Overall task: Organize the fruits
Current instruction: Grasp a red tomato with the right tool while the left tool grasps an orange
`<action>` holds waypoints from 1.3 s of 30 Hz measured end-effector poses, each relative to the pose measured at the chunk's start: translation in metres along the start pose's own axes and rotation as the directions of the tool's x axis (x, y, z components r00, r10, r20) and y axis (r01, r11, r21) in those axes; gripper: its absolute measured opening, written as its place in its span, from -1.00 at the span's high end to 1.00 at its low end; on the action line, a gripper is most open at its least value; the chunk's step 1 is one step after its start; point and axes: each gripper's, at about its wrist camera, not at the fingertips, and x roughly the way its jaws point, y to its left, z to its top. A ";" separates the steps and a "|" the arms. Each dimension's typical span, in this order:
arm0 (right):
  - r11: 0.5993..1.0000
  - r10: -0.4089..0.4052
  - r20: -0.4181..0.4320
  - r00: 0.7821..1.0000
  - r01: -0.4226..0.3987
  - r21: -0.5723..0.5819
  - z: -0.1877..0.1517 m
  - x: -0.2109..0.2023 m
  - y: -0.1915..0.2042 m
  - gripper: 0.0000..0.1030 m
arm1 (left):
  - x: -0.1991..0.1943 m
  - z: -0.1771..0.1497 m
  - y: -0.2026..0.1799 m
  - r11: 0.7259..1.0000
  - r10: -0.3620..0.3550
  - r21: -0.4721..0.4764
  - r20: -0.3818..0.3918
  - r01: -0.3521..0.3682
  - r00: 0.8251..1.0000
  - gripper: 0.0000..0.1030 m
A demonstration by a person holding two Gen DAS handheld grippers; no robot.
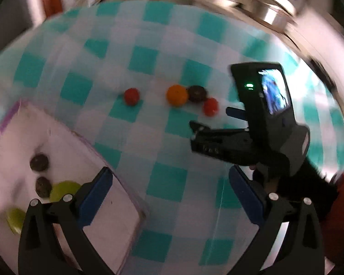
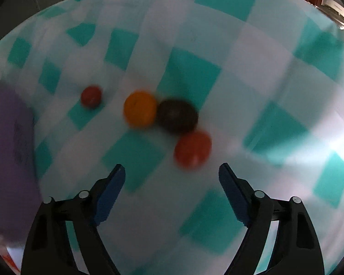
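On the teal-and-white checked cloth [image 1: 167, 183] lie a red fruit [image 1: 131, 96], an orange fruit [image 1: 177, 95], a dark fruit [image 1: 196, 93] and a second red fruit [image 1: 210, 107]. A white tray with a purple rim [image 1: 84, 142] at the left holds two dark fruits [image 1: 39, 162] and two green ones [image 1: 64, 190]. My left gripper [image 1: 170, 174] is open and empty beside the tray. My right gripper [image 2: 172, 171] is open above the cloth. The nearer red fruit [image 2: 192, 149] lies just beyond its fingertips, touching the dark fruit [image 2: 177, 115] beside the orange fruit [image 2: 140, 108].
Metal pots [image 1: 270, 11] stand past the far right edge of the table. The right gripper's body with its lit screen [image 1: 273, 91] fills the right side of the left wrist view. The tray's purple side [image 2: 9, 149] is at the left of the right wrist view.
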 end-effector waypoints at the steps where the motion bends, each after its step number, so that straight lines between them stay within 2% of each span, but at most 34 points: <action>1: 1.000 -0.001 -0.003 1.000 0.001 0.002 0.005 0.006 -0.002 -0.37 | 0.003 0.007 0.008 0.997 -0.022 -0.075 -0.012 0.021 1.000 -0.96; 3: 1.000 -0.017 -0.015 1.000 0.017 -0.008 0.011 0.017 -0.005 -0.09 | 0.006 0.016 0.018 0.984 -0.031 -0.174 -0.046 0.023 0.998 -0.96; 5: 0.999 -0.036 0.008 0.999 0.036 -0.021 0.008 0.015 -0.005 0.17 | 0.007 0.024 0.023 0.967 -0.035 -0.254 -0.125 0.002 0.992 -0.96; 6: 0.999 -0.038 0.017 0.999 0.038 -0.017 0.003 0.011 -0.009 0.29 | 0.006 0.027 0.025 0.949 -0.062 -0.317 -0.190 -0.002 0.980 -0.96; 8: 0.998 -0.004 0.043 0.999 0.001 0.069 -0.011 -0.003 -0.026 0.30 | 0.002 0.028 0.019 0.922 -0.110 -0.387 -0.267 -0.002 0.957 -0.96; 10: 0.993 -0.002 0.062 0.998 -0.006 0.117 -0.024 -0.016 -0.040 0.30 | -0.004 0.029 -0.005 0.947 -0.059 -0.316 -0.327 -0.051 0.943 -0.96; 11: 0.990 -0.001 0.072 0.997 -0.009 0.138 -0.030 -0.023 -0.046 0.30 | -0.006 0.027 -0.018 0.960 -0.090 -0.279 -0.335 -0.008 0.938 -0.96; 12: 0.987 0.001 0.074 0.997 -0.013 0.162 -0.039 -0.031 -0.053 0.30 | -0.005 0.026 -0.036 0.974 -0.124 -0.220 -0.358 0.045 0.925 -0.96; 13: 0.985 0.005 0.073 0.997 -0.018 0.170 -0.044 -0.036 -0.057 0.30 | -0.006 0.028 -0.052 0.988 -0.097 -0.145 -0.366 0.046 0.926 -0.96; 15: 0.986 -0.005 0.078 0.997 -0.009 0.169 -0.055 -0.046 -0.062 0.30 | -0.008 0.038 -0.081 0.998 -0.006 0.055 -0.243 0.020 0.970 -0.96; 16: 0.985 -0.003 0.079 0.997 -0.010 0.173 -0.060 -0.051 -0.065 0.30 | 0.001 0.045 -0.091 0.984 0.068 0.171 -0.154 -0.041 0.986 -0.96; 17: 0.983 0.003 0.079 0.997 -0.017 0.183 -0.065 -0.055 -0.067 0.30 | 0.013 0.050 -0.093 0.971 0.113 0.225 -0.120 -0.084 0.986 -0.96; 18: 0.982 0.001 0.080 0.997 -0.016 0.189 -0.069 -0.058 -0.069 0.30 | 0.039 0.058 -0.088 0.962 0.161 0.243 -0.122 -0.128 0.979 -0.96; 19: 0.981 -0.002 0.084 0.996 -0.014 0.193 -0.073 -0.061 -0.070 0.30 | 0.064 0.066 -0.076 0.967 0.177 0.211 -0.148 -0.143 0.973 -0.85; 22: 0.978 0.008 0.088 0.996 -0.026 0.205 -0.085 -0.071 -0.076 0.29 | 0.111 0.077 -0.047 0.986 0.138 0.119 -0.228 -0.114 0.964 -0.55; 23: 0.977 0.011 0.087 0.996 -0.029 0.209 -0.087 -0.071 -0.076 0.29 | 0.123 0.079 -0.042 0.987 0.141 0.107 -0.239 -0.119 0.961 -0.49; 24: 0.977 0.016 0.085 0.996 -0.033 0.211 -0.090 -0.070 -0.076 0.29 | 0.134 0.080 -0.038 0.981 0.182 0.106 -0.238 -0.161 0.954 -0.40; 26: 0.974 0.026 0.078 0.997 -0.043 0.222 -0.092 -0.068 -0.078 0.29 | 0.146 0.083 -0.037 0.984 0.178 0.080 -0.253 -0.162 0.951 -0.34; 27: 0.972 0.028 0.077 0.997 -0.045 0.229 -0.091 -0.065 -0.075 0.29 | 0.153 0.085 -0.038 0.980 0.197 0.086 -0.252 -0.181 0.947 -0.27; 29: 0.970 0.036 0.078 0.996 -0.053 0.239 -0.092 -0.065 -0.075 0.29 | 0.157 0.091 -0.038 0.980 0.198 0.075 -0.212 -0.186 0.957 -0.24; 33: 0.973 0.040 0.084 0.996 -0.058 0.225 -0.102 -0.069 -0.072 0.29 | 0.165 0.108 -0.047 0.978 0.194 0.113 -0.154 -0.178 0.969 -0.14; 36: 0.972 0.039 0.077 0.996 -0.056 0.228 -0.110 -0.072 -0.073 0.29 | 0.169 0.120 -0.054 0.975 0.205 0.109 -0.116 -0.193 0.972 0.09; 39: 0.972 0.036 0.074 0.997 -0.052 0.228 -0.117 -0.078 -0.072 0.29 | 0.170 0.124 -0.060 0.976 0.198 0.112 -0.101 -0.187 0.975 0.17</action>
